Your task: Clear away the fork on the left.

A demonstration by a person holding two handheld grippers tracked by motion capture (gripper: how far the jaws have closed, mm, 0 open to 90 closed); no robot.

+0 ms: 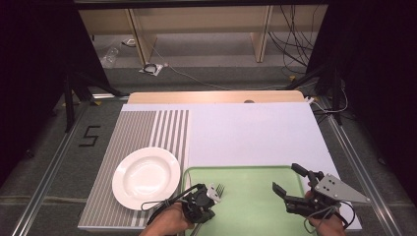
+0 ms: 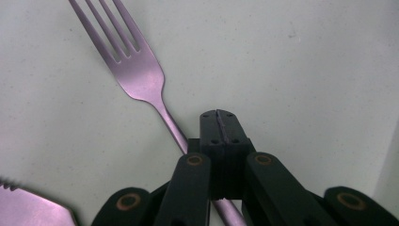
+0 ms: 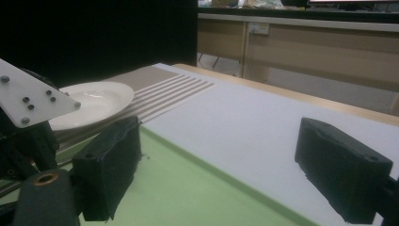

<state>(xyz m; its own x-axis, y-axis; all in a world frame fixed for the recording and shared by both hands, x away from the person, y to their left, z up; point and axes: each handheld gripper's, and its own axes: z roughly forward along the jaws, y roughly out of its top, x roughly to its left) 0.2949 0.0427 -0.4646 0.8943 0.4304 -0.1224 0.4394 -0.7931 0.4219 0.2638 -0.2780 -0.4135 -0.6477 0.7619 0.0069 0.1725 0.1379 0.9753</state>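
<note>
On the table (image 1: 255,132), w/ its pale top sheet, a green tray (image 1: 255,206) is lying at the near edge, and everything here is being placed relative to that tray. A striped mat (image 1: 147,128) is running along the tray's left side, and a white plate (image 1: 146,177) is sitting on the mat just beside the tray's left rim; in the right gripper view the plate (image 3: 101,101) is showing beyond the tray's (image 3: 188,188) far-left edge, upright and bare.

Over the tray's right half, the right gripper (image 1: 290,179) is hanging w/ its jaws standing wide apart, nothing between them; in the right gripper view the right gripper (image 3: 235,165) is framing bare tray and pale sheet, its two black pads well apart.

At the tray's left end, the left gripper (image 1: 212,192) is pointing down at the tray floor, held by a hand (image 1: 169,223) coming in from the bottom. Its jaws are pressed together and are clamping the handle of a fork (image 1: 219,189). In the left gripper view the left gripper (image 2: 220,117) is closing on the fork (image 2: 136,70) partway down the thin neck, w/ the tines pointing away to the upper left and the handle end passing below the jaws. Whether the fork is resting on the tray floor or lifted just clear of it can't be told.

Near the fork, at the lower left of the left gripper view, a second metal utensil (image 2: 33,207) is lying inside the tray; only its tip is visible.
</note>
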